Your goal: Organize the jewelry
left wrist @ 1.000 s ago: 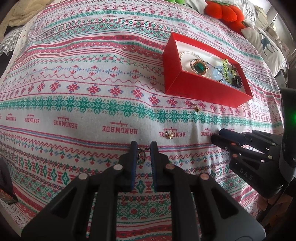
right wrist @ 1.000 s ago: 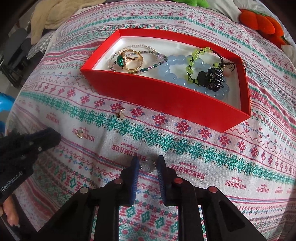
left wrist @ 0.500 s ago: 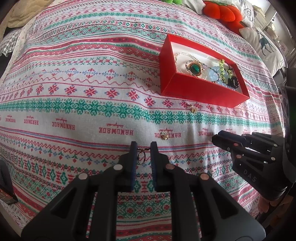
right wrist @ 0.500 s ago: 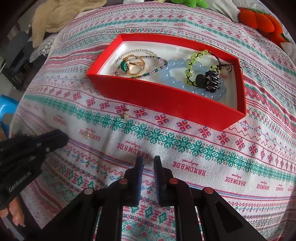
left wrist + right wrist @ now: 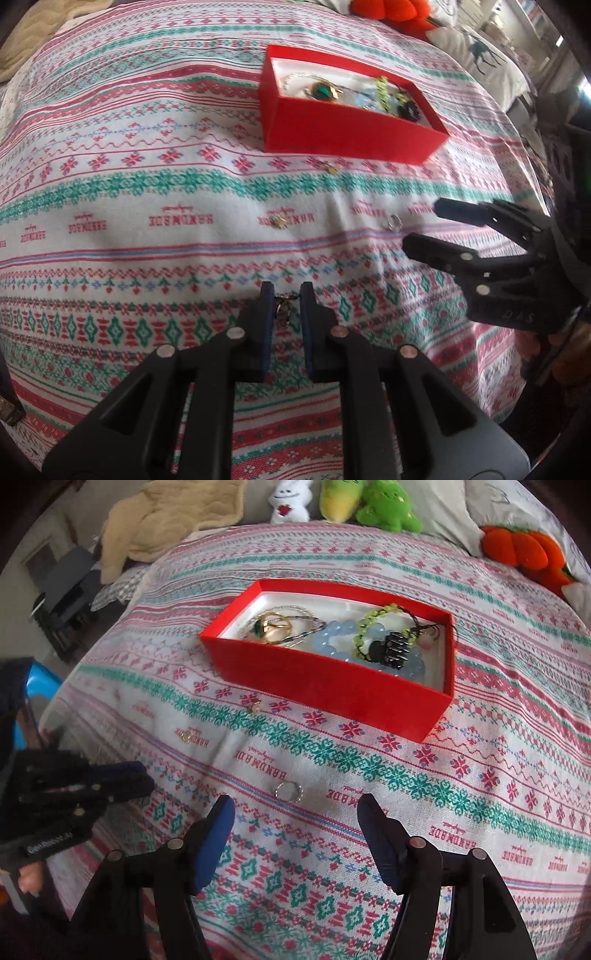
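While the left gripper (image 5: 285,295) clamps a small metal ring with a hanging charm (image 5: 283,308) between its narrow blue pads, lifted over the patterned red, green and white knitted bedspread (image 5: 147,177), the right gripper (image 5: 295,814) stands with its jaws wide and nothing between them; they have just been opening. A thin silver ring (image 5: 288,791) lies flat on the bedspread just beyond the right gripper's fingertips, touched by neither pad.

Only the left wrist view shows the held ring; in the right wrist view the left gripper appears as a dark shape at the left edge with its catch hidden. That left view in turn shows the right gripper from the side, its two fingers spread, with the silver ring beside the upper one.

Both views show the open red rectangular cardboard box (image 5: 332,686) farther up the bedspread. The right view looks deeper into it: a gold ring with a green stone (image 5: 271,626), a pale blue bead bracelet (image 5: 336,635), a lime green bead bracelet (image 5: 380,618) and a black claw hair clip (image 5: 391,651). Two small gold pieces lie loose between box and grippers, a small gold stud (image 5: 255,706) near the box wall and a small gold cluster earring (image 5: 185,736) farther left.

Plush toys (image 5: 369,502) along the far edge show only in the right view.
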`<action>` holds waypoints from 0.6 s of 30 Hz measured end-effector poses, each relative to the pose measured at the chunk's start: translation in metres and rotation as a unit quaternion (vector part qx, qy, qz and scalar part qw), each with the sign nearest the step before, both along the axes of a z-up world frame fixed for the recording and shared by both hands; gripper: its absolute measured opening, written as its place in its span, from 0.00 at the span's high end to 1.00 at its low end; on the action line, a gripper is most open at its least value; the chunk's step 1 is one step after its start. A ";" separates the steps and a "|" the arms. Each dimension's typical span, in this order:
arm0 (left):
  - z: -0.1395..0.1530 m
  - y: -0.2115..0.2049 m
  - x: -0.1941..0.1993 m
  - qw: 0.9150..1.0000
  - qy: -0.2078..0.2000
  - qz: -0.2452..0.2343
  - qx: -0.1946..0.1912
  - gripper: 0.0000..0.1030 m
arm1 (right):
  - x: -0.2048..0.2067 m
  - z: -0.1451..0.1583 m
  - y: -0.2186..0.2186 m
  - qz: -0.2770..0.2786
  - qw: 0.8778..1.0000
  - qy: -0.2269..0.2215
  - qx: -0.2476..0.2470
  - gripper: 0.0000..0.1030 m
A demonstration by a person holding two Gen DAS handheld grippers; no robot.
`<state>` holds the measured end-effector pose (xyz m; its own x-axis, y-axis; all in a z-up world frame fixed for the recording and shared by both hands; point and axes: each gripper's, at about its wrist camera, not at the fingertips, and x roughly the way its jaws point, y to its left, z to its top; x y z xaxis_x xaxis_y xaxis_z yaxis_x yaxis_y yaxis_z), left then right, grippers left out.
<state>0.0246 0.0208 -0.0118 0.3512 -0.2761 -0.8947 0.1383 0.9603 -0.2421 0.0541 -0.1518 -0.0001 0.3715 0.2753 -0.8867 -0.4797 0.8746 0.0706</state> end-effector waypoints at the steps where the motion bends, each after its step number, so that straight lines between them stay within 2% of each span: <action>1: 0.000 -0.002 -0.002 1.000 -0.003 -0.009 0.001 0.85 | -0.001 -0.004 0.000 0.015 1.000 -0.001 -0.004 0.32; 5: -0.004 -0.009 -0.012 0.999 -0.017 -0.047 0.013 0.85 | -0.005 -0.014 -0.001 0.045 0.999 -0.018 -0.009 0.33; 9: -0.005 -0.011 -0.014 0.997 -0.029 -0.070 0.023 0.85 | -0.008 -0.021 0.001 0.077 0.996 -0.045 -0.028 0.41; 13: -0.004 -0.013 -0.010 0.996 -0.025 -0.076 0.026 0.85 | -0.007 -0.023 0.008 0.095 0.993 -0.059 -0.045 0.46; 18: -0.006 -0.018 -0.006 0.997 -0.011 -0.066 0.032 0.85 | -0.001 -0.028 0.018 0.094 0.992 -0.069 -0.042 0.56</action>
<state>0.0188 0.0032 -0.0175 0.3347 -0.2645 -0.9044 0.2695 0.9466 -0.1771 0.0529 -0.1339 -0.0278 0.4395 0.2790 -0.8538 -0.6347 0.7691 -0.0754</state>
